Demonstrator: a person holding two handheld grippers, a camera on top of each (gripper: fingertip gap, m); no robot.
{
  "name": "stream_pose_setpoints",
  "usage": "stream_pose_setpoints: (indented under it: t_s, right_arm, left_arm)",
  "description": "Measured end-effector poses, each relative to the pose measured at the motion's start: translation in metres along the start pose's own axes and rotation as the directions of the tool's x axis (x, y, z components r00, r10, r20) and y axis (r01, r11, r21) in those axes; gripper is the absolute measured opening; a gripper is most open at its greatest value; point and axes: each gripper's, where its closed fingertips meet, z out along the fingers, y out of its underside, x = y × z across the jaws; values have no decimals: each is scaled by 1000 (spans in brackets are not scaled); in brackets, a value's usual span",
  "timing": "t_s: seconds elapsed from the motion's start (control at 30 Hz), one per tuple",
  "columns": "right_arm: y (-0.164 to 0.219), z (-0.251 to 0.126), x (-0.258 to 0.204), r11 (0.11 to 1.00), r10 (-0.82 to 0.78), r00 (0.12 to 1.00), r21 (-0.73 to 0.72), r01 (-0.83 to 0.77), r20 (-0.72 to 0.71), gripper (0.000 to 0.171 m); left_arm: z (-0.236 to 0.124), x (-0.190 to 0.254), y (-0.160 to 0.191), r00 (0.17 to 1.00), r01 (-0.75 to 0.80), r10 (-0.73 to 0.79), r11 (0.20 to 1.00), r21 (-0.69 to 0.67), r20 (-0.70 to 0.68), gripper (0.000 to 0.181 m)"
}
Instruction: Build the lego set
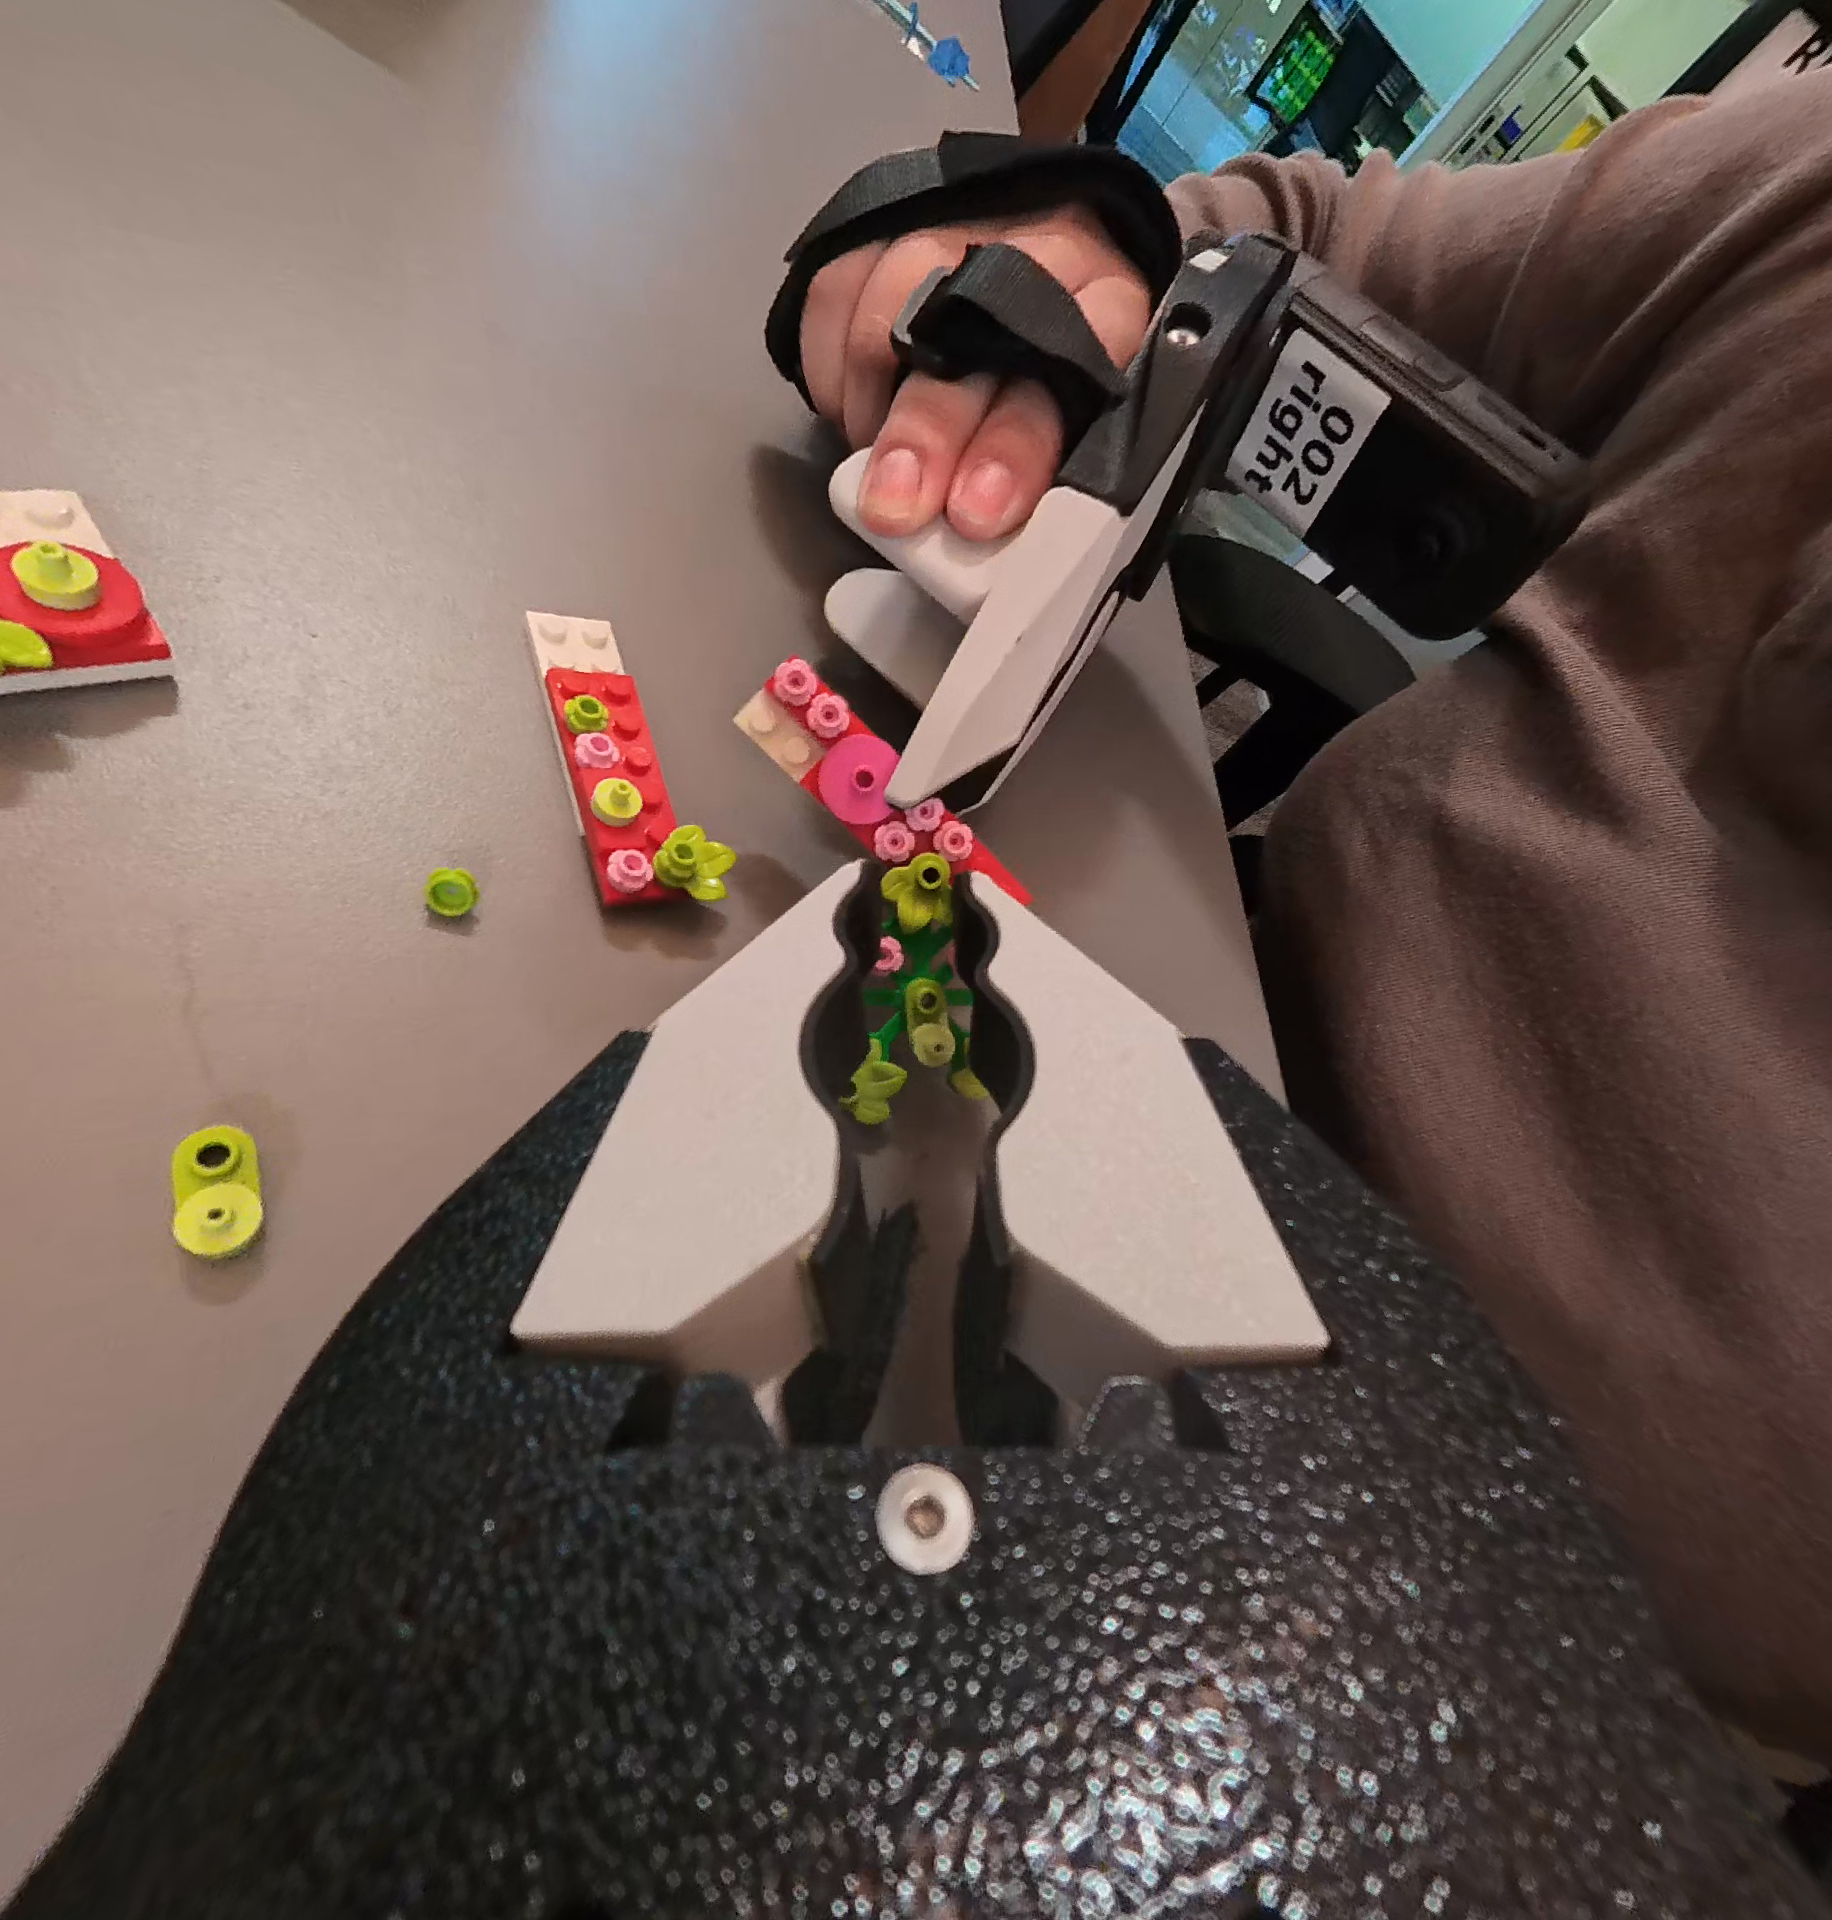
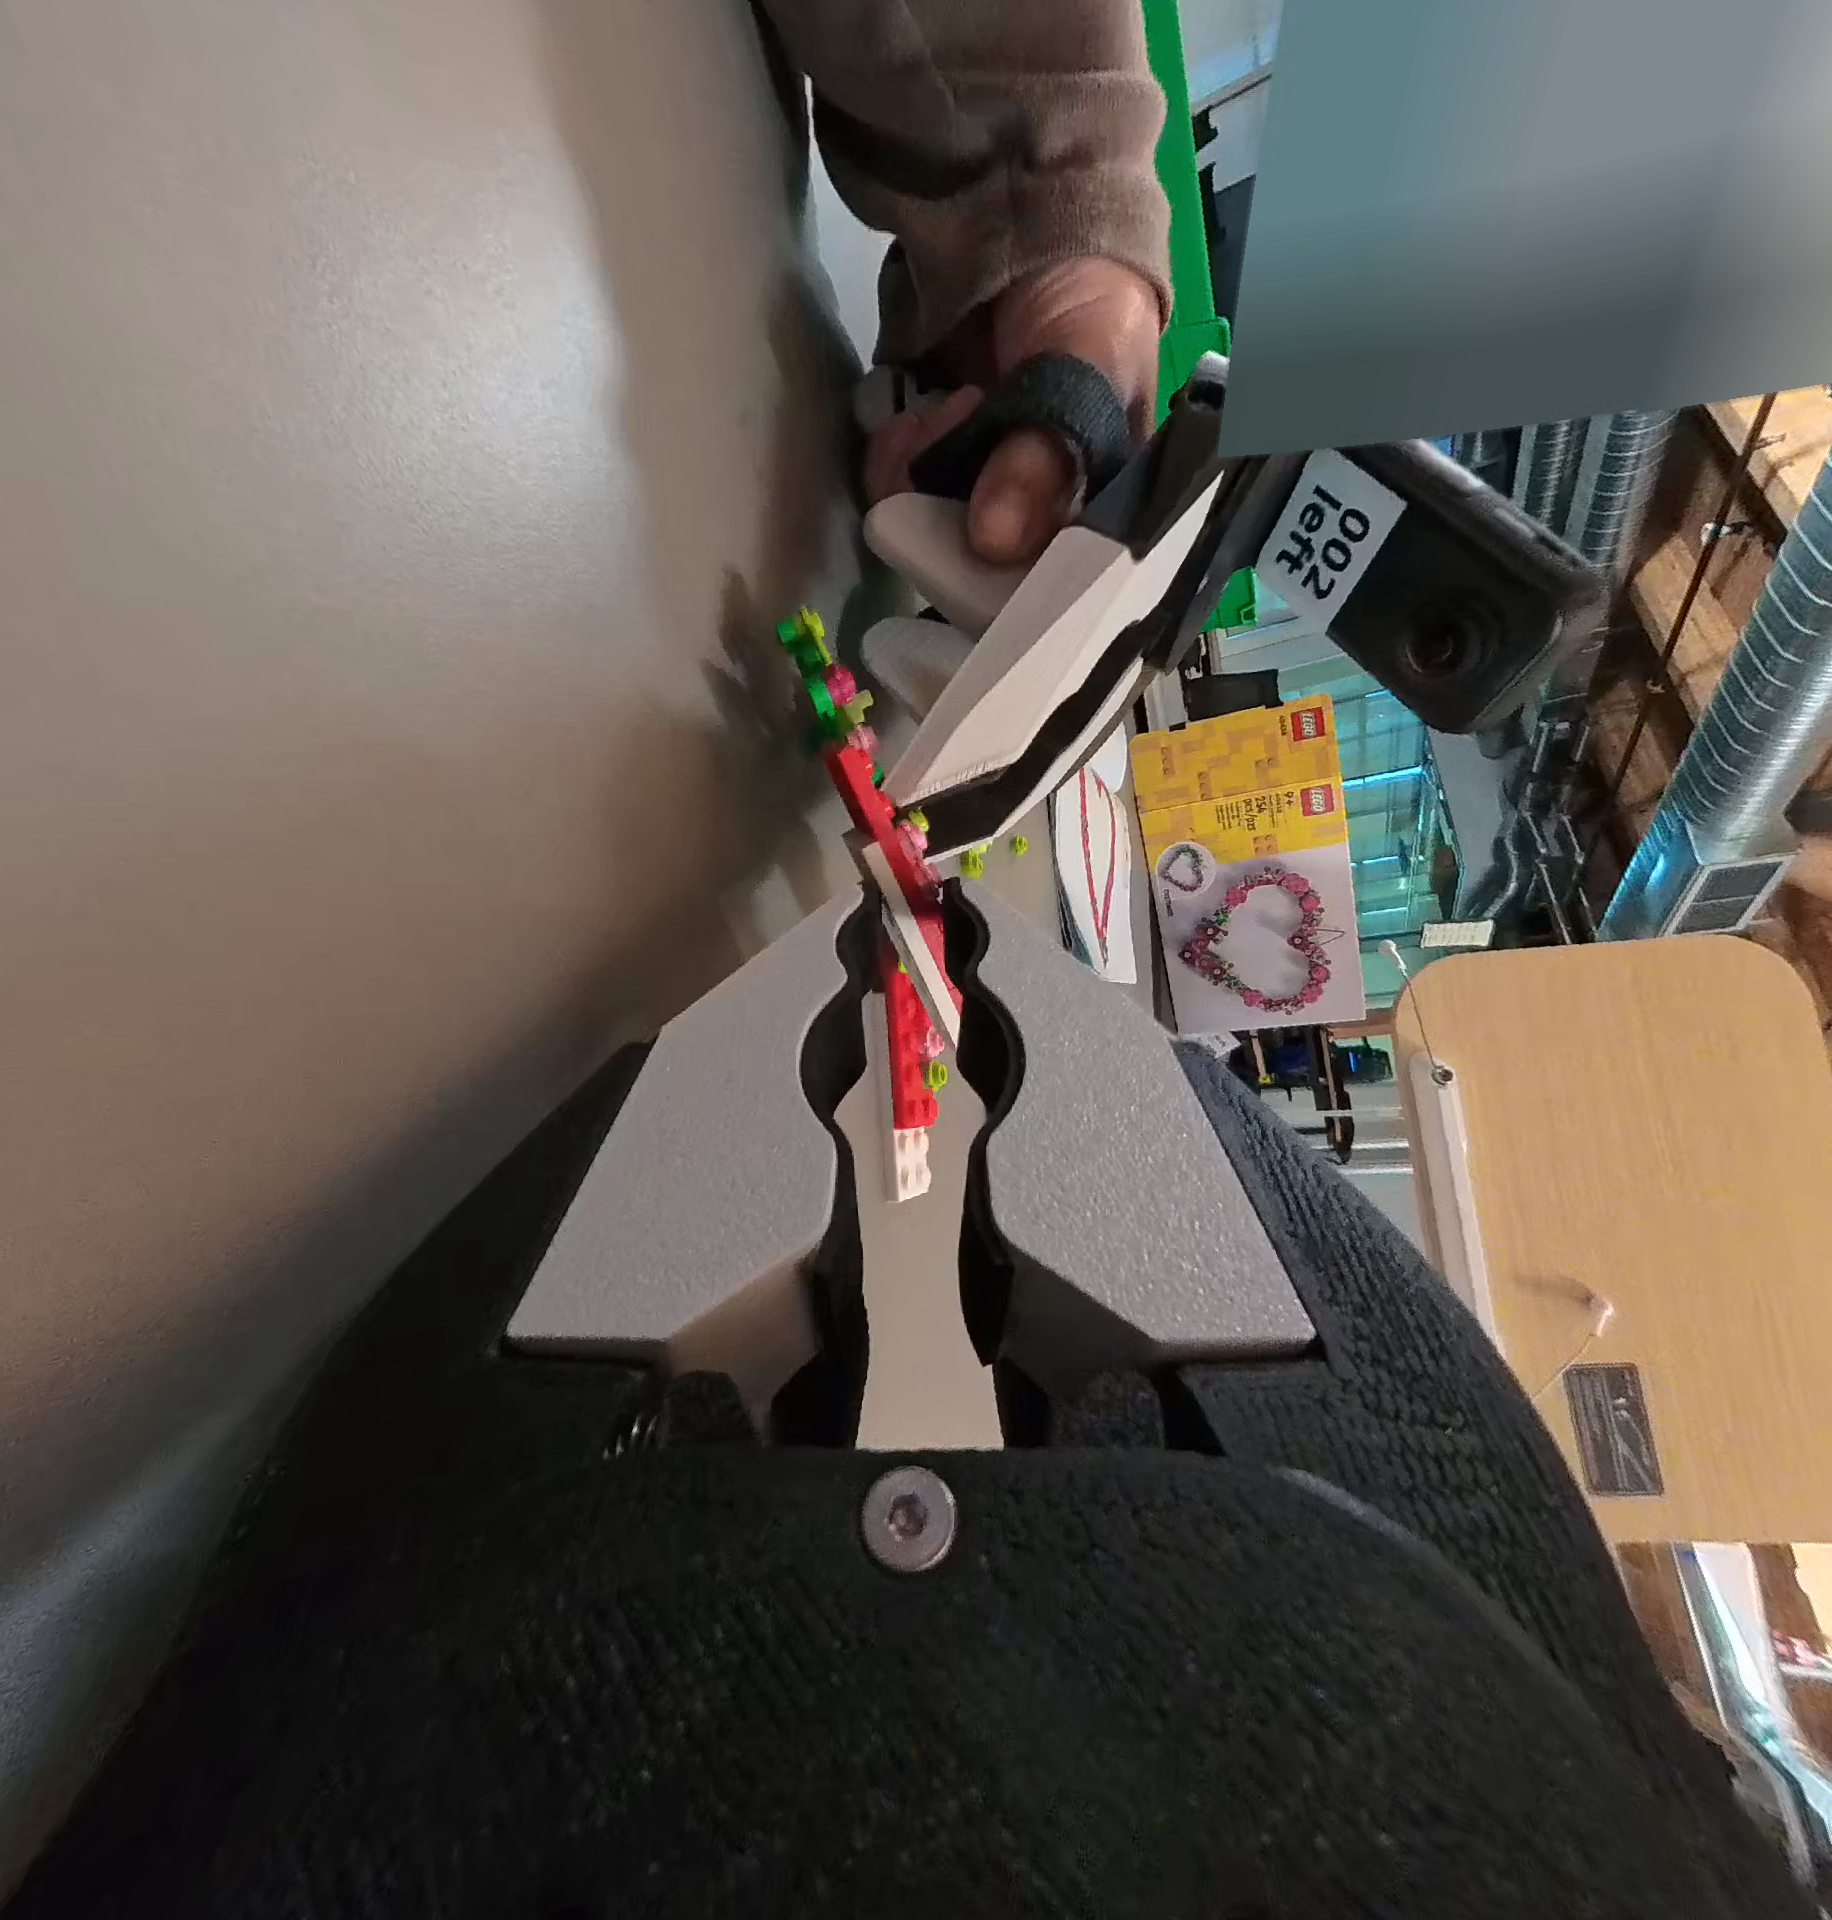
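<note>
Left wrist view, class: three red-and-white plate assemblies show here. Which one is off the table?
The plate with the big pink disc, pinched by the right tongs. The red-dome plate and the long narrow plate lie flat on the table.

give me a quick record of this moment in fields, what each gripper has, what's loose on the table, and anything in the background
left gripper: shut on a green stem piece with lime leaves
right gripper: shut on a red and white plate section with pink flowers
contact: the stem's tip meets the held section's edge
on table: a red and white plate strip, a larger section with a red dish, a lime round stud, a lime two-hole plate
background: set box showing a flower heart
stage: assembly unfinished
</note>
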Motion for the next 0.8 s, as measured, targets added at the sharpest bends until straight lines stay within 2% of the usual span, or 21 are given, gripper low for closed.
stream_pose_setpoints:
  t_s: [0.8]
  right_arm:
    - [4,3,-2,1000,3,1000,-8,-3,7,10]
  left_arm:
    - [-2,-2,-3,1000,25,-25,999,27,11,13]
